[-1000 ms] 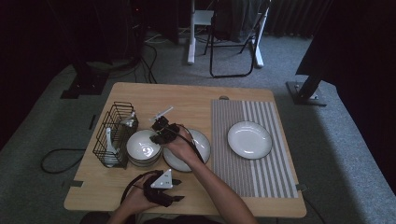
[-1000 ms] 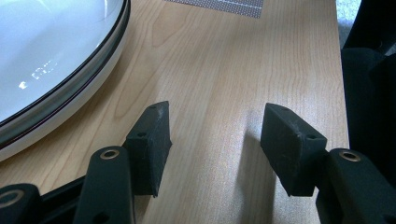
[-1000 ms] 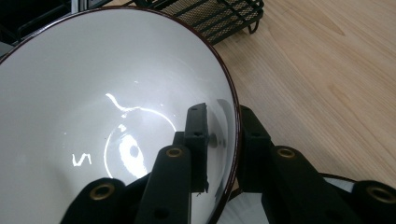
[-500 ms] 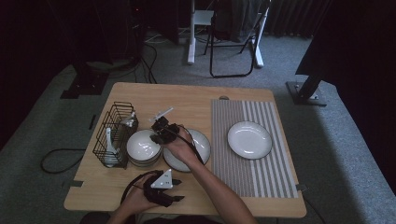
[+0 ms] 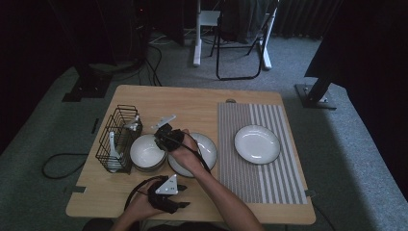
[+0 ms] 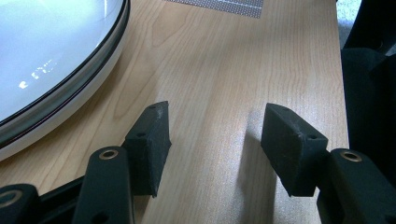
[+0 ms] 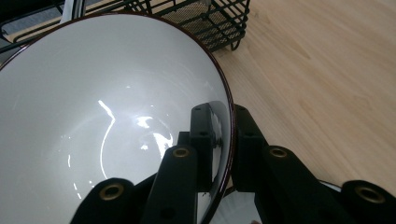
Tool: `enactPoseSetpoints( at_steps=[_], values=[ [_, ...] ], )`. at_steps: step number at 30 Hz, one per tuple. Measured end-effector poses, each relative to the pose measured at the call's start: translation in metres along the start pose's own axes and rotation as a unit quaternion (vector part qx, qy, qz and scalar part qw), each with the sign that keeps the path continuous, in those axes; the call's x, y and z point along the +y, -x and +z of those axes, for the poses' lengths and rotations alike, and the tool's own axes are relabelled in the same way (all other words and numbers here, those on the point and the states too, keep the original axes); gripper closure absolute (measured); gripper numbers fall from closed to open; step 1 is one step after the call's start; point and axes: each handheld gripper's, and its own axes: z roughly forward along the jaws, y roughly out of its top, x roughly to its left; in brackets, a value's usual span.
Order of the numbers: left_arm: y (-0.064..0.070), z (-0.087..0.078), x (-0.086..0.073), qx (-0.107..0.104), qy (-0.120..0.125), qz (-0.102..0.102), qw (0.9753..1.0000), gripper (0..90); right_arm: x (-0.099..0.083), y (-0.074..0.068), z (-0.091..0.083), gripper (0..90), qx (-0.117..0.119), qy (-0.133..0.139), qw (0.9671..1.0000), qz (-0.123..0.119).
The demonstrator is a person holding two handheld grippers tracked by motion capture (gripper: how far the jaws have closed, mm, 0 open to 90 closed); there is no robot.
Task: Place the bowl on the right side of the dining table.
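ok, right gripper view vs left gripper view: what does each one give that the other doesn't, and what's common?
Right gripper view alone: the right gripper with one jaw inside and one outside the rim of a white bowl with a dark rim, shut on it, and the black wire basket behind the bowl.

Left gripper view alone: the left gripper open over bare wood with nothing between its jaws, the edge of a white dark-rimmed plate, and a corner of the grey striped placemat.

Both: the light wooden table.

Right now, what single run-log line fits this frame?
right hand-held gripper: shut on bowl rim | left hand-held gripper: open, over bare table | plate on striped mat
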Motion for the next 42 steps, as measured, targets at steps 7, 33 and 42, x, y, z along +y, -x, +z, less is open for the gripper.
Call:
enactPoseSetpoints(
  at_steps=[7, 33, 42],
  values=[
    [0.0, 0.0, 0.0, 0.0, 0.002, -0.003, 1.0, 42.7, 0.003, -0.001, -0.006, 81.6, -0.005, 0.018, 0.9998, -0.008],
    [0.0, 0.0, 0.0, 0.0, 0.001, -0.002, 1.0, 42.4, 0.0, 0.02, -0.017, 81.3, 0.066, 0.056, 0.9938, 0.069],
    [0.0, 0.0, 0.0, -0.001, 0.001, -0.001, 1.0, 42.4, 0.0, 0.025, -0.023, 81.2, 0.069, 0.064, 0.9924, 0.079]
  ],
)
